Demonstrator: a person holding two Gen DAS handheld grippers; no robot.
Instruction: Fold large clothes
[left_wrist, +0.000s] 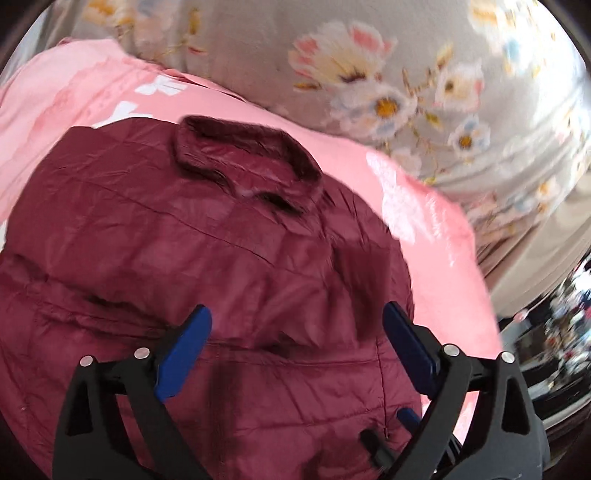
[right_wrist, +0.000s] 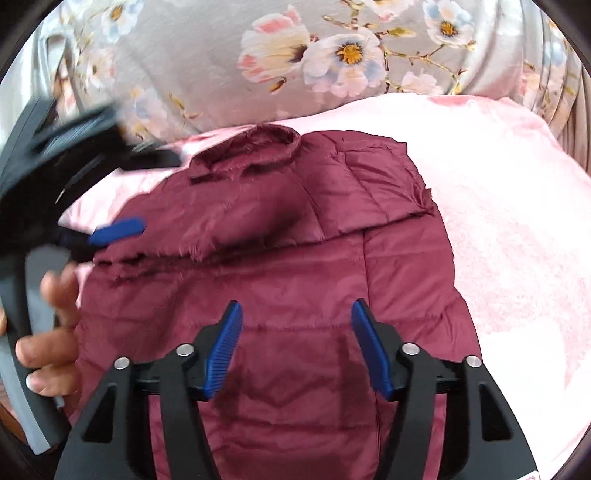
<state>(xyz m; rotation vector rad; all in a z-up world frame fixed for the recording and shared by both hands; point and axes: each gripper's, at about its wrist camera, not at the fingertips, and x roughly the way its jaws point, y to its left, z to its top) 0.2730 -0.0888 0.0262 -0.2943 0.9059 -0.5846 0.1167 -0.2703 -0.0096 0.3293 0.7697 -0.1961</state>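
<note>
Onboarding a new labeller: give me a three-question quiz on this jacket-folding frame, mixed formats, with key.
1. True or false: the left gripper grips the maroon jacket.
2. The jacket lies on: A) a pink blanket B) a wooden table C) a tiled floor.
3. Fill in: in the right wrist view, the jacket's collar lies at its ___ end, toward the floral fabric.

Key: 1 false, its jaws stand open with nothing between them; 2 A; 3 far.
</note>
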